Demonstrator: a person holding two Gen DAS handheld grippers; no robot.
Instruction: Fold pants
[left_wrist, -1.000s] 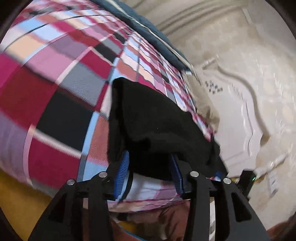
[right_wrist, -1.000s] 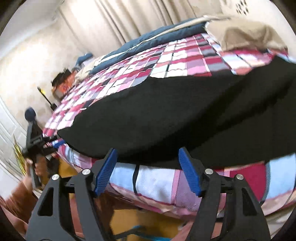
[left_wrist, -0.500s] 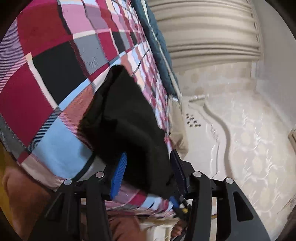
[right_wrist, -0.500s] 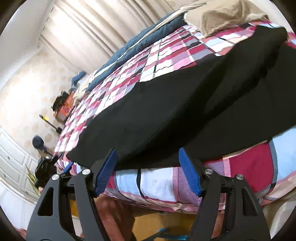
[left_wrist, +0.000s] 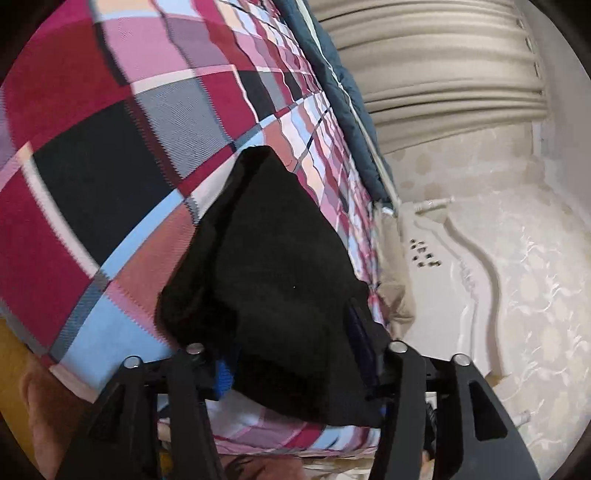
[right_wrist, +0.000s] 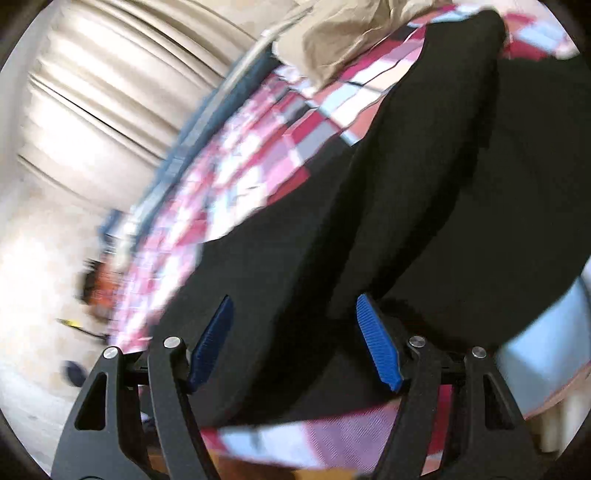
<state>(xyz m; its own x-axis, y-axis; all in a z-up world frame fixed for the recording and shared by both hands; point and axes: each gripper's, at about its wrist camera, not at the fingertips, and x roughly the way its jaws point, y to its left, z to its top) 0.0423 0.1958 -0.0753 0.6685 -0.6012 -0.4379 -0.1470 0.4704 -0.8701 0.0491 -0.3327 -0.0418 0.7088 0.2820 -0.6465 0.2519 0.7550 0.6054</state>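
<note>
Black pants (left_wrist: 280, 273) lie on a plaid bedspread (left_wrist: 110, 155) at the bed's near edge. In the left wrist view my left gripper (left_wrist: 291, 362) has the pants' edge lying between and over its blue pads, which stand wide apart and are partly hidden by cloth. In the right wrist view the pants (right_wrist: 424, 221) stretch away to the upper right. My right gripper (right_wrist: 295, 343) is open, its blue pads (right_wrist: 376, 347) wide apart over the pants' near edge. This view is blurred.
A beige pillow (right_wrist: 340, 40) and a dark blue blanket (left_wrist: 332, 88) lie at the far side of the bed. A white carved headboard (left_wrist: 472, 280) and pleated curtains (left_wrist: 424, 66) stand beyond. The bed's edge drops off just below both grippers.
Both grippers have tilted and pushed in over the pants' near edge. The cloth now covers more of the left gripper's pads. The right view has swung and blurred.
</note>
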